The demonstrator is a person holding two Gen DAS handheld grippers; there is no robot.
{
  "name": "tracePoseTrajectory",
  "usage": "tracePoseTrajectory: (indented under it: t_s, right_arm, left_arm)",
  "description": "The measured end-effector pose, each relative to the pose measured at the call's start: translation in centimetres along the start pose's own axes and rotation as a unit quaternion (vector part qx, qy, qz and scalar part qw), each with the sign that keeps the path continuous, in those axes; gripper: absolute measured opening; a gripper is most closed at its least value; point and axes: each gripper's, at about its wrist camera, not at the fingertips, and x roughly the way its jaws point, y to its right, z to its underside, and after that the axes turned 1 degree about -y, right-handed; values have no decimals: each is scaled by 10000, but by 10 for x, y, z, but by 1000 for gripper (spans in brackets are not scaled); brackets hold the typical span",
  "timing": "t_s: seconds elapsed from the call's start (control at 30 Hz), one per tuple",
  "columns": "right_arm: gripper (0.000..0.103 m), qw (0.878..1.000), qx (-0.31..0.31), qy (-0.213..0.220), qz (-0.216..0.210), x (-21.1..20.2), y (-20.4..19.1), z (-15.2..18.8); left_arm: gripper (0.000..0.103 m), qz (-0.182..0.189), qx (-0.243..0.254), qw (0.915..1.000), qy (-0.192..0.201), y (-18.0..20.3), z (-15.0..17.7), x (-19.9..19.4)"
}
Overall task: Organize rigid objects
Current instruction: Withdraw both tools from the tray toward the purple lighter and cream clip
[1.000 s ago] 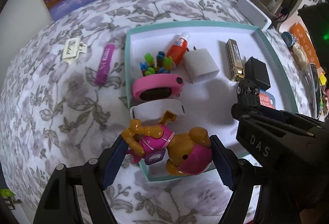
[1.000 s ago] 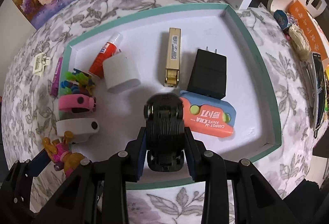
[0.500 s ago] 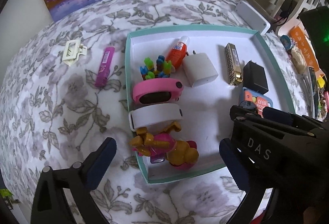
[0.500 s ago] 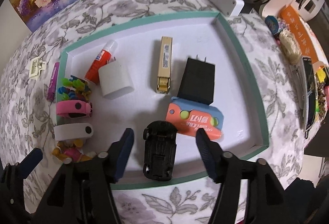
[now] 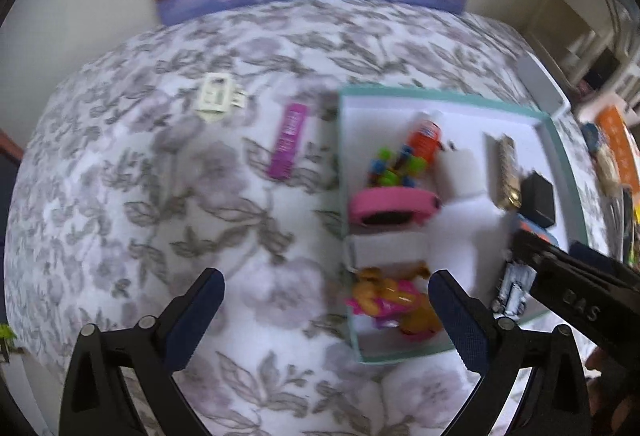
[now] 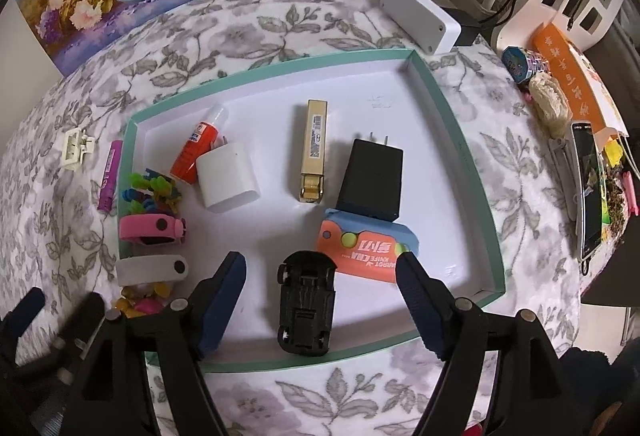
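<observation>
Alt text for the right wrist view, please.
The open right gripper hovers over a teal tray, with a black toy car lying free between its fingers. The tray also holds a black charger, a white charger, a glue bottle, a gold bar and wristbands; a purple tube lies outside it.

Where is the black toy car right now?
In the right wrist view, the black toy car lies upside down inside the teal tray, near its front edge, between the open right tool's fingers, beside the orange knife case.
</observation>
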Motion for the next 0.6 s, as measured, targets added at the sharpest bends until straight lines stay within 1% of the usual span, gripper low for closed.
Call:
tracePoseTrajectory:
  t_s: [0.07,0.13,0.17,0.3,0.5,0.6]
  right_arm:
    - [79,10000,6,18,13,0,1,0]
    - [83,10000,-36,27,41,0,-1,0]
    - [89,10000,-60,30,52,1,-1,0]
    - [90,9998,-164,59,-39,0,-7,1]
    - [91,9994,-280,107,-162,-1,-20,4]
    - [91,9989,-338,120,-303,-1,-28,6]
  left_arm:
    - [103,19,-202,9998,30,-12,-3,-1]
    - [103,2,-444,9990,43,-26,-5,-2]
    - [103,-41,-602,9982,60,-34,-6,-2]
    - [103,-162,-1176,9929,126,-65,-9,-3]
    - [103,-202,-1965,9802,162,-112,-5,-2]
    - [103,-238,-2366,9711,212,-136,-1,-4]
